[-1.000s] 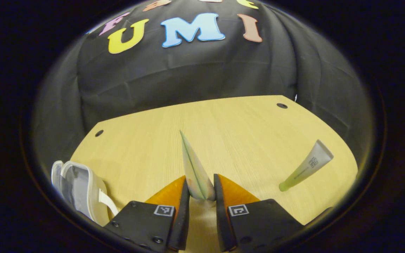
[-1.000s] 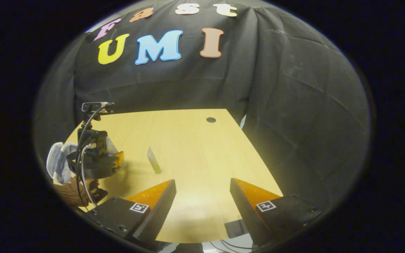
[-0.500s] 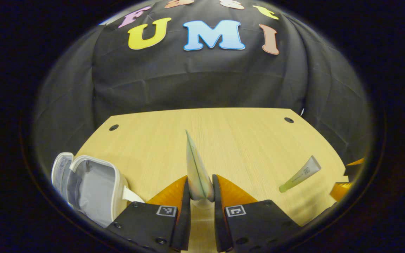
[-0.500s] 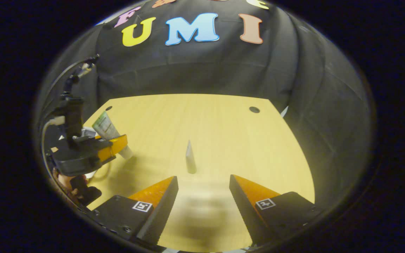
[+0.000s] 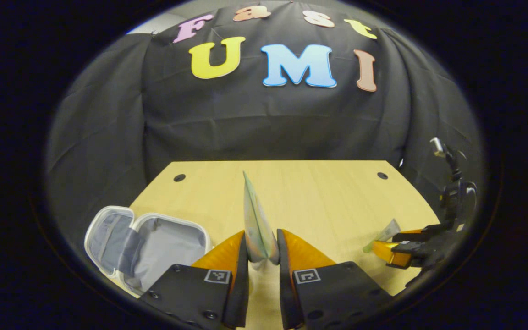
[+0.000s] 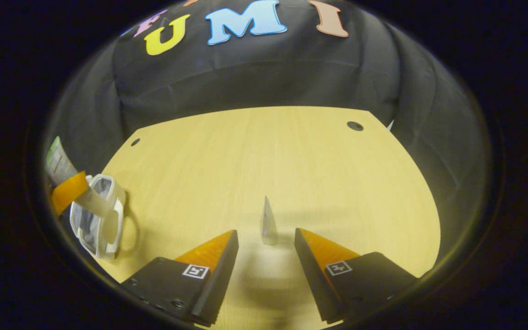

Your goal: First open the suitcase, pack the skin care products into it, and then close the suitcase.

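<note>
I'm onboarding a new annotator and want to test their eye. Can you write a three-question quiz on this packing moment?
1. True or false: the white case lies open on the table.
2. What does the left gripper hold?
A. a tube
B. a jar
C. nothing
3. Fill in: the right gripper is open, with the second tube lying ahead of the gap between its ___.

Key: 1 true; 2 A; 3 fingers.

The left gripper [image 5: 262,250] has its fingers pressed on a tube [image 5: 255,220] that points to 12 o'clock. The right gripper [image 6: 266,240] holds its fingers spread, level, a second tube [image 6: 268,222] lying between the tips.
</note>
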{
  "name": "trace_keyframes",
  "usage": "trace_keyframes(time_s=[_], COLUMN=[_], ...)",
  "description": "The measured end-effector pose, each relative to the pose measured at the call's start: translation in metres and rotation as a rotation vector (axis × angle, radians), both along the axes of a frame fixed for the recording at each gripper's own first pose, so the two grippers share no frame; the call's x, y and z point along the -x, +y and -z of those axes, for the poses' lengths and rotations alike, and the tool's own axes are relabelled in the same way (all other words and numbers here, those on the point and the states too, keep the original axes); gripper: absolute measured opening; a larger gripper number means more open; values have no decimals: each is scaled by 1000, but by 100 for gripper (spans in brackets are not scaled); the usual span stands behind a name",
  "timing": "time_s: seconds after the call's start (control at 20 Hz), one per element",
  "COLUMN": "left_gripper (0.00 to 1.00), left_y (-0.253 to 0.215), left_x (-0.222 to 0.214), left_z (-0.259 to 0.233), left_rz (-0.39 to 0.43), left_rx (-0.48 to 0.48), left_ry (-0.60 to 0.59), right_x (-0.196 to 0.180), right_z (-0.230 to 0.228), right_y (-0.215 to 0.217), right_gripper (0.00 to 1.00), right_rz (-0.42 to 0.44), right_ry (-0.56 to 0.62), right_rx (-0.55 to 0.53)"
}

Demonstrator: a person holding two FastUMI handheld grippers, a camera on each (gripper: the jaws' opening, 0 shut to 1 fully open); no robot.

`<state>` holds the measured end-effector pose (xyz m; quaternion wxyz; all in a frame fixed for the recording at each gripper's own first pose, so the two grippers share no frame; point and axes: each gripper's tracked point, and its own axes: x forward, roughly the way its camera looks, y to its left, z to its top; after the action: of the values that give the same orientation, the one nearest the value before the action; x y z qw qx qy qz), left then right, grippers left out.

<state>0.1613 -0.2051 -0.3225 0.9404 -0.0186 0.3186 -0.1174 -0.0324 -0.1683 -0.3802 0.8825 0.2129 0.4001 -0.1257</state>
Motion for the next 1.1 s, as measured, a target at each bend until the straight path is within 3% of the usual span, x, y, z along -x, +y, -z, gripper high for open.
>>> trace_keyframes(time_s=[0.25, 0.35, 0.6, 1.1], left_gripper=[36, 39, 36, 36], left_y=[65, 91, 145, 248], left_x=[16, 24, 41, 34], left_z=[-20, -20, -9, 38], left_rz=[-113, -161, -250, -283], left_rx=[-16, -26, -49, -247], left_ry=[-5, 4, 61, 262], right_x=[-17, -15, -11, 23], right_z=[37, 43, 33, -40], right_y=[2, 5, 18, 79], right_gripper=[62, 30, 27, 24], right_rz=[-8, -24, -73, -202], right_ry=[58, 62, 47, -76], right_rx=[-19, -23, -76, -180])
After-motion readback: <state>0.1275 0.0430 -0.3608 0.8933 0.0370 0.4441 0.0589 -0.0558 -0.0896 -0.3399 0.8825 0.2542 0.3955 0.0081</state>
